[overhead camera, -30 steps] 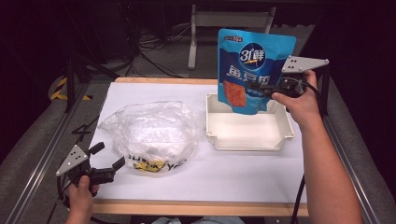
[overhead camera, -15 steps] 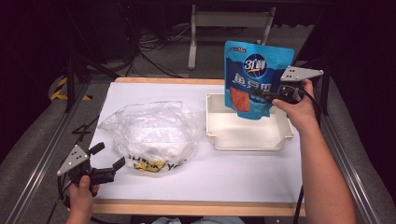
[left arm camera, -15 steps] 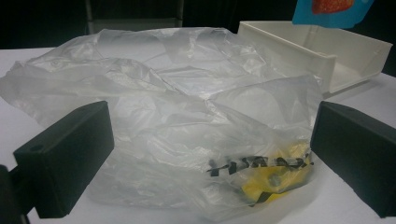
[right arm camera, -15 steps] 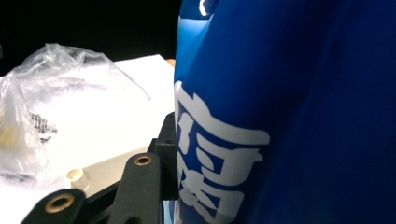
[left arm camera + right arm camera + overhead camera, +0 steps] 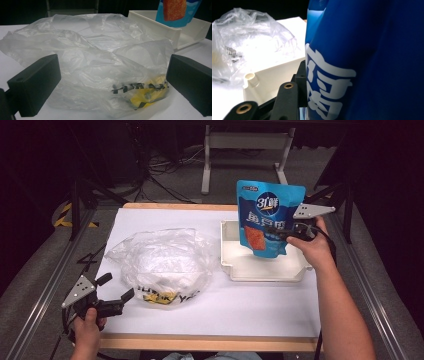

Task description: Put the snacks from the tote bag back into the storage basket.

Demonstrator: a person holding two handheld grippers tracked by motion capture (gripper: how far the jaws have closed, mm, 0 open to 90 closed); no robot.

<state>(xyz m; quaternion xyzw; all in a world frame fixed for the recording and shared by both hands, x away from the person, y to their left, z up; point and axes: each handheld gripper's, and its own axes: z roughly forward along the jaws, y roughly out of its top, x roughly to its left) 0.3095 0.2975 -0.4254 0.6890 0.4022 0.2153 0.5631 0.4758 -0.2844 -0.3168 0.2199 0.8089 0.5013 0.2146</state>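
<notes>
Nearest me, at the table's (image 5: 260, 305) left front corner, my left gripper (image 5: 118, 293) rests with its jaws spread wide and nothing between them, aimed at the crumpled clear plastic bag (image 5: 162, 265) just beyond, which lies on the white surface with black and yellow print at its near edge. Farther off on the right, my right gripper (image 5: 284, 233) is clamped on the side edge of the blue snack pouch (image 5: 267, 220), holding it upright with its bottom edge hanging inside the white tray (image 5: 260, 270), over the tray's far part.
</notes>
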